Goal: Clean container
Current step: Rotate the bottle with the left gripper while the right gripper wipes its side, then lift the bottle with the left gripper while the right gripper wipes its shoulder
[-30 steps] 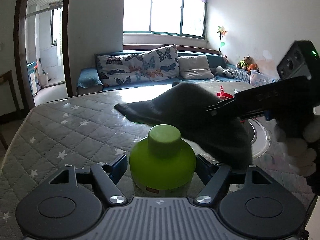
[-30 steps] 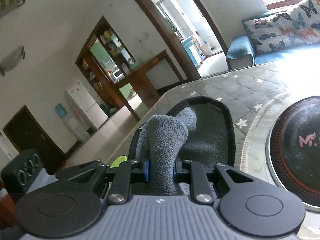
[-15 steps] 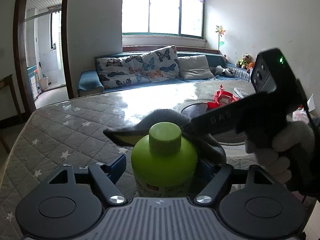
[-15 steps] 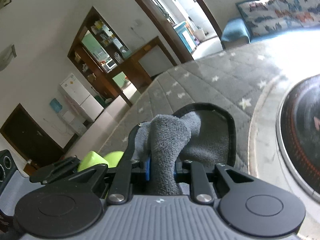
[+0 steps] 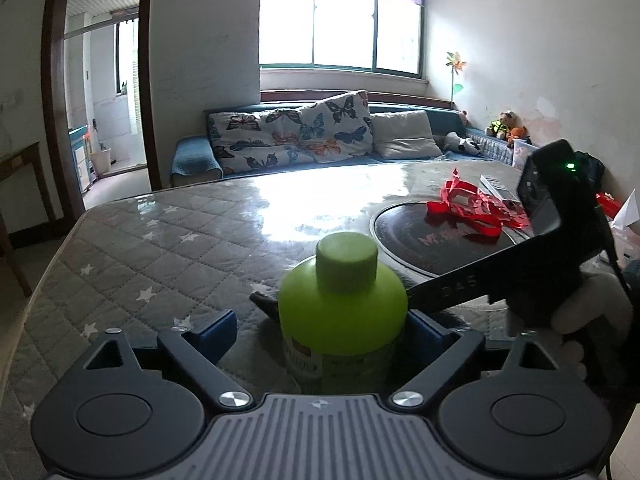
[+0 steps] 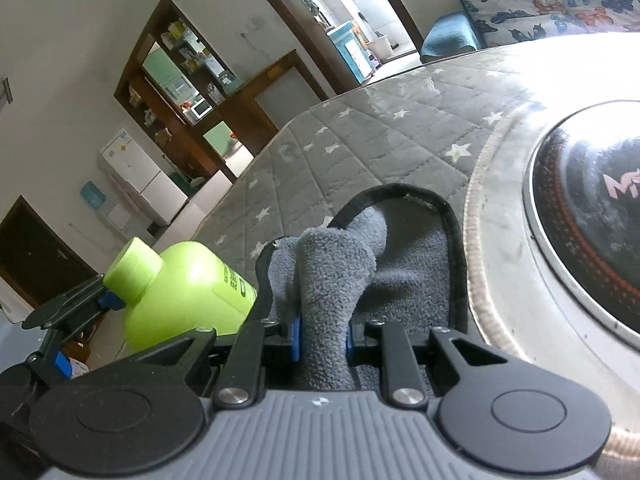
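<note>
A lime-green bottle (image 5: 344, 300) with a matching cap stands between the fingers of my left gripper (image 5: 324, 322). Its right side rests on the right pad, and a gap shows at the left pad. The jaws are wider than the bottle, and its base is hidden. My right gripper (image 6: 322, 320) is shut on a bunched grey cloth (image 6: 408, 264). The cloth lies low on the table just right of the bottle (image 6: 188, 284). In the left wrist view only a dark corner of the cloth (image 5: 264, 304) shows behind the bottle. The right gripper (image 5: 460, 280) reaches in there from the right.
A quilted grey star-pattern table cover (image 5: 160, 248) spreads out ahead. A round black plate (image 5: 432, 240) lies at the right with red ribbon (image 5: 464, 208) on it. A gloved hand (image 5: 592, 304) holds the right gripper. A sofa (image 5: 192, 156) stands beyond the far edge.
The right gripper has brought the cloth down from above the bottle's cap to table level beside it. The left jaws have widened, leaving a gap at the left pad.
</note>
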The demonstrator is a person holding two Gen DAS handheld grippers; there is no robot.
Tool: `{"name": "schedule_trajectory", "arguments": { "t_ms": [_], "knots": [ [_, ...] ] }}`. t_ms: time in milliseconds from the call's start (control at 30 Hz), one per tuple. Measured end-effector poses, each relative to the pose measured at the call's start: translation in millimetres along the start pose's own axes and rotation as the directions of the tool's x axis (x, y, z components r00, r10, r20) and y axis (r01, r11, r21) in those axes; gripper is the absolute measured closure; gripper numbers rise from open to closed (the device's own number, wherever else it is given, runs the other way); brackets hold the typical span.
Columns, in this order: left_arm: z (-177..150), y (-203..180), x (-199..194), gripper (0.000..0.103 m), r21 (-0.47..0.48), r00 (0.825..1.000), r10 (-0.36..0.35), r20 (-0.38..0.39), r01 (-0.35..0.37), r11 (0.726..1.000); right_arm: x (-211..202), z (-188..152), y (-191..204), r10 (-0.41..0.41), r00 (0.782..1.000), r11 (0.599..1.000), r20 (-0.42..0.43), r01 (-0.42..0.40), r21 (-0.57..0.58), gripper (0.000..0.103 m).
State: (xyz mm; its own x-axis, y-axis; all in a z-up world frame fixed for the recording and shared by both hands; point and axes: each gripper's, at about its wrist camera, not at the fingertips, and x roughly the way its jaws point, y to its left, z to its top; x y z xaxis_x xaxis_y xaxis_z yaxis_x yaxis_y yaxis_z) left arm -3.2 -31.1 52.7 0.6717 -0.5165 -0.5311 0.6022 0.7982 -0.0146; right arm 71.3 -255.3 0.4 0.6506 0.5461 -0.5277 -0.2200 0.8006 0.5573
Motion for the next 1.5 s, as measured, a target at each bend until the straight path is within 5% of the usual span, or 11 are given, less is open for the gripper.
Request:
{"name": "schedule_trajectory", "arguments": {
  "t_ms": [433,933,1267,1500],
  "knots": [
    [-14,-1,14,0.000,0.009,0.998,-0.028,-0.063,0.029,1.000,-24,13,25,0.066,0.995,0.997,0.072,-0.063,-0.043,0.083],
    [-28,-5,40,0.000,0.042,0.991,-0.014,-0.136,0.020,0.999,-5,16,3,0.081,0.996,0.996,0.027,-0.082,0.023,0.083],
    [-32,-5,49,0.000,0.040,0.989,-0.004,-0.151,0.010,0.999,0,-6,-17,0.022,0.999,0.999,-0.037,-0.020,0.047,0.083],
    [-33,-1,49,0.000,0.057,0.990,-0.032,-0.139,0.040,0.998,-6,3,-7,0.047,0.999,0.998,-0.006,-0.047,0.031,0.083]
  ]
}}
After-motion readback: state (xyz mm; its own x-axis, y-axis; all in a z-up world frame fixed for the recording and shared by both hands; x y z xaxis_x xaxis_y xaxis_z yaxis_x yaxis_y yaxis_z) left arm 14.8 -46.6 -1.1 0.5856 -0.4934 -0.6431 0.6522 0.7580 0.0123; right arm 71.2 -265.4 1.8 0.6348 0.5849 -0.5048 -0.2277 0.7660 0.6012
